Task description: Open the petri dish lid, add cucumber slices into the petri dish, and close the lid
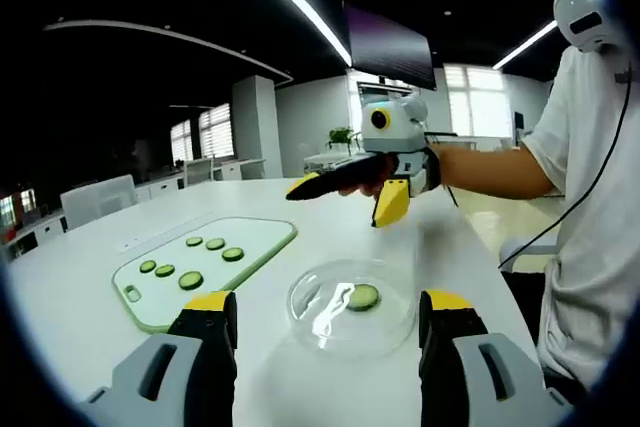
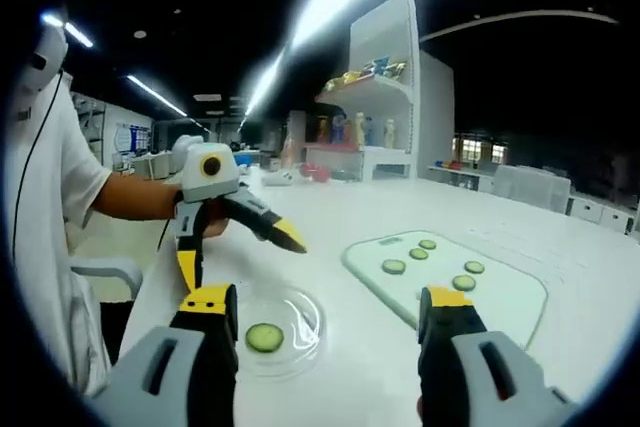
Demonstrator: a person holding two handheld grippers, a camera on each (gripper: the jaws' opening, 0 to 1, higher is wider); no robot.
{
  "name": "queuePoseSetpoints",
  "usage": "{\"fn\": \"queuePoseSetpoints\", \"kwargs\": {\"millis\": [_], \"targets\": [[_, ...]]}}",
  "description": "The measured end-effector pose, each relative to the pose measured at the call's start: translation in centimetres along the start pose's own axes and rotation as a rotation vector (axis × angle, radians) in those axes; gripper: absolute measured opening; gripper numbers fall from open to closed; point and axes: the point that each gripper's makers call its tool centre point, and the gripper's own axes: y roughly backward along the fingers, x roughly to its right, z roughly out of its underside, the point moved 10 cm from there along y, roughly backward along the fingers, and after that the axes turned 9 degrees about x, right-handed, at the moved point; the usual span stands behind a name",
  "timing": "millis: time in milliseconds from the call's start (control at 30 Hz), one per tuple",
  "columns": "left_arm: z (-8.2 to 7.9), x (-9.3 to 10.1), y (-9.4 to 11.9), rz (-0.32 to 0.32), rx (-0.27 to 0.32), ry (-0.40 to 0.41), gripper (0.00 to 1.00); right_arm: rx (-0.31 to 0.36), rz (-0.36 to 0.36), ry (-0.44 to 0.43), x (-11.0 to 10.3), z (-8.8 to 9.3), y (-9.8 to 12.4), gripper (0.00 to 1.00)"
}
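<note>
One cucumber slice [image 1: 363, 297] already lay inside the petri dish [image 1: 352, 308], which sat on the white surface [image 1: 90, 277] just beside the pale green cutting board [image 1: 255, 237], on the side nearer the person. In the right gripper view the same slice [image 2: 265, 337] showed in the dish [image 2: 272, 329], with the board [image 2: 510, 292] beyond it. Glare on the clear plastic made it hard to say whether a lid covered the dish or lay elsewhere; none could be picked out apart from the dish. Several more slices [image 1: 190, 280] rested on the board, in the left gripper view five of them, so the adding step looked only begun. The left gripper [image 1: 327, 332] hung low over the dish with its jaws spread wide and nothing between them, the dish lying in the gap ahead. The right gripper [image 2: 327, 332] likewise had its jaws parted and empty, pointed toward the dish and the board. Each gripper also appeared in the other's view, held above the surface past the dish from the board: the right one [image 1: 350, 192] in the person's hand, and the left one [image 2: 240, 237] the same way. By the look of things, more slices had to be moved from the board into the dish, and the lid had to be closed after that.
</note>
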Motion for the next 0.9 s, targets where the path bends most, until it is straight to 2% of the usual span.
{"fn": "queuePoseSetpoints", "kwargs": {"millis": [100, 133, 233, 300, 467, 533, 700, 733, 800, 900], "targets": [[-0.5, -0.6, 0.5, -0.064, -0.002, -0.065, 0.72, 0.051, 0.085, 0.024, 0.5, -0.9, 0.7, 0.73], [-0.7, -1.0, 0.8, -0.107, -0.009, -0.097, 0.7, 0.068, 0.116, 0.016, 0.6, -1.2, 1.0, 0.74], [-1.4, -1.5, 1.4, -0.165, 0.035, -0.065, 0.7, 0.128, 0.198, 0.021, 1.3, -2.0, 2.1, 0.74], [-2.0, -1.8, 1.8, -0.214, 0.067, -0.054, 0.71, 0.142, 0.241, 0.024, 1.5, -2.3, 2.8, 0.75], [-3.2, -2.4, 3.2, -0.335, 0.103, -0.084, 0.73, 0.156, 0.347, 0.044, 2.2, -2.9, 5.1, 0.76], [-3.5, -2.6, 3.9, -0.389, 0.096, -0.112, 0.73, 0.155, 0.394, 0.059, 2.6, -3.2, 6.1, 0.76], [-4.4, -2.7, 5.5, -0.445, 0.122, -0.14, 0.74, 0.155, 0.476, 0.087, 3.1, -3.8, 8.8, 0.76], [-4.6, -2.9, 6.0, -0.473, 0.137, -0.136, 0.74, 0.158, 0.489, 0.088, 3.2, -3.9, 9.4, 0.76], [-4.9, -3.2, 7.1, -0.537, 0.123, -0.183, 0.74, 0.158, 0.517, 0.092, 3.4, -4.1, 10.3, 0.76], [-5.1, -3.4, 8.5, -0.621, 0.134, -0.18, 0.74, 0.139, 0.573, 0.109, 3.7, -4.2, 12.2, 0.77]]}}
